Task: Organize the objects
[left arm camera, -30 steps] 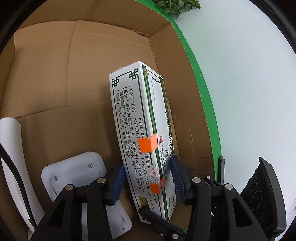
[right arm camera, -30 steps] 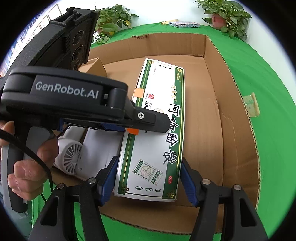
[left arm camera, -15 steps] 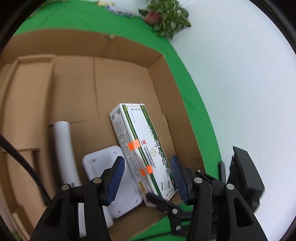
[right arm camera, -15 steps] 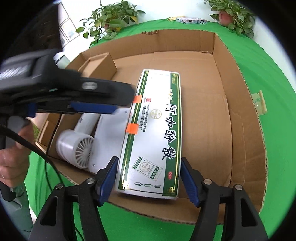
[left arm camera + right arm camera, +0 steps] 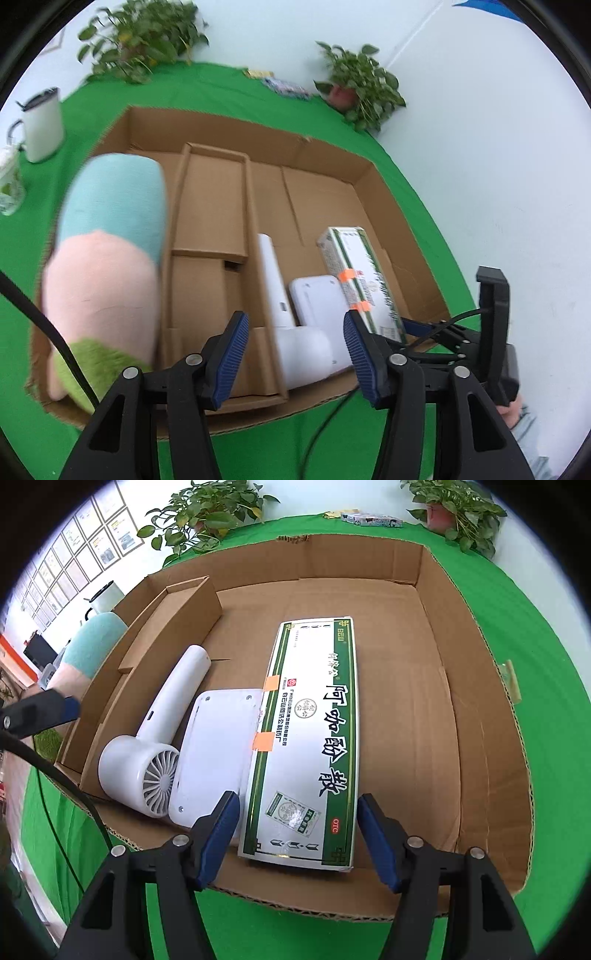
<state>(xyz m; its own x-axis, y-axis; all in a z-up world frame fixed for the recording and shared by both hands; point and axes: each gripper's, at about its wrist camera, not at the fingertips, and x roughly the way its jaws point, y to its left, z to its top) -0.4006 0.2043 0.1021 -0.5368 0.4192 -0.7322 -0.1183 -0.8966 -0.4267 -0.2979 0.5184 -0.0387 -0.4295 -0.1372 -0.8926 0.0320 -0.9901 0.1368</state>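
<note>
Far to the left of the left claw (image 5: 291,356), a plush toy (image 5: 107,266) in blue, pink and green lies along the left side of the cardboard box (image 5: 332,162). The claw's blue pads stand partly apart with nothing between them; its jaws have just been opening a little. Ahead of it, inside the box, lie a white hair dryer (image 5: 295,332), a flat white device (image 5: 317,299) and, rightmost, the medicine carton (image 5: 362,273).

The right claw (image 5: 297,836) hangs over the near end of that carton (image 5: 314,738). Its pads straddle the carton's width, apart from its edges as far as the view shows, so it holds nothing.

The likely risk: if this claw closes off-centre, one pad could catch the flat device (image 5: 218,753) touching the carton's left edge and drag it, or push the carton askew against the hair dryer (image 5: 155,738).

Only the left view shows the whole plush toy and the white mug (image 5: 42,125) on the green worktop (image 5: 207,85) — the right view alone shows the carton's printed face and the dryer's fan grille.
</note>
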